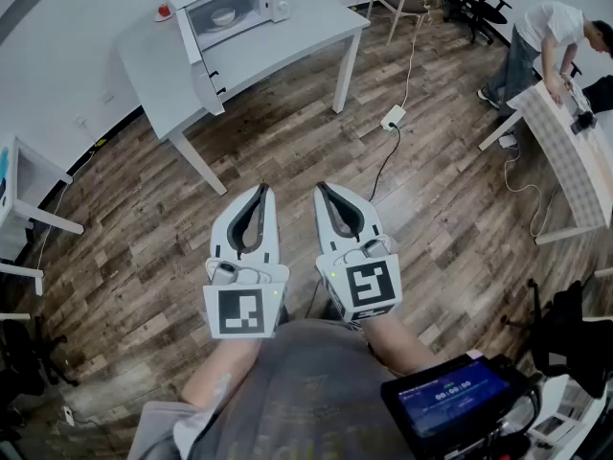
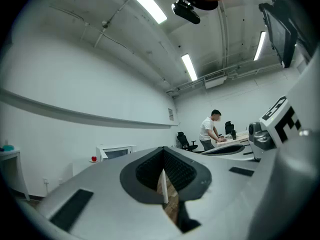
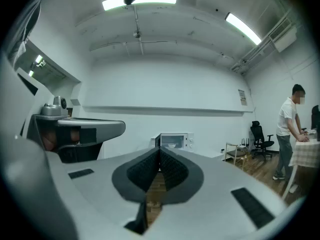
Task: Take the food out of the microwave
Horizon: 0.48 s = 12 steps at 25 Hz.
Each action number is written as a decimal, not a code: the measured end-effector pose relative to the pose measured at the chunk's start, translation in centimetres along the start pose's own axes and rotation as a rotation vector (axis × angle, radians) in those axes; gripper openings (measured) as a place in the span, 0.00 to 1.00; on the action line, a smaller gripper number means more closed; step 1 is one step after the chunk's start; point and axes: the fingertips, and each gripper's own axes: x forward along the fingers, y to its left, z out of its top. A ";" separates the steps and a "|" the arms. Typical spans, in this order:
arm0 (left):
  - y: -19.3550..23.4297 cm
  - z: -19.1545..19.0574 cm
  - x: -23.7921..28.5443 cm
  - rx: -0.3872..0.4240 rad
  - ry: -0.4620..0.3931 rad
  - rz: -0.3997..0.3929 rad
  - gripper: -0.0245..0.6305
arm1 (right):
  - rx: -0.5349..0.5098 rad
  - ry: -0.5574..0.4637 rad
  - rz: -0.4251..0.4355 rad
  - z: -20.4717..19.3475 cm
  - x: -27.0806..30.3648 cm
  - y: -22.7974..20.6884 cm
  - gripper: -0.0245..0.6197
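A white microwave (image 1: 230,8) stands on a white table (image 1: 287,51) at the far side of the room, its door (image 1: 182,25) swung open to the left. A pale bowl (image 1: 223,15) sits inside it. The right gripper view shows the microwave (image 3: 172,140) small and straight ahead. My left gripper (image 1: 261,190) and right gripper (image 1: 323,189) are held side by side over the wooden floor, well short of the table. Both are shut with nothing between the jaws, as the left gripper view (image 2: 163,156) and right gripper view (image 3: 160,154) show.
A small red object (image 1: 164,11) sits on the table left of the microwave. A power strip (image 1: 393,117) and its cable lie on the floor past the table's right leg. A person (image 1: 541,41) leans over another table at right. White furniture (image 1: 19,199) stands at left.
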 end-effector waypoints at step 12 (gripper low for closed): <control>-2.0 -0.1 1.2 0.017 0.005 -0.013 0.05 | 0.009 -0.003 -0.002 -0.4 -0.6 -1.9 0.05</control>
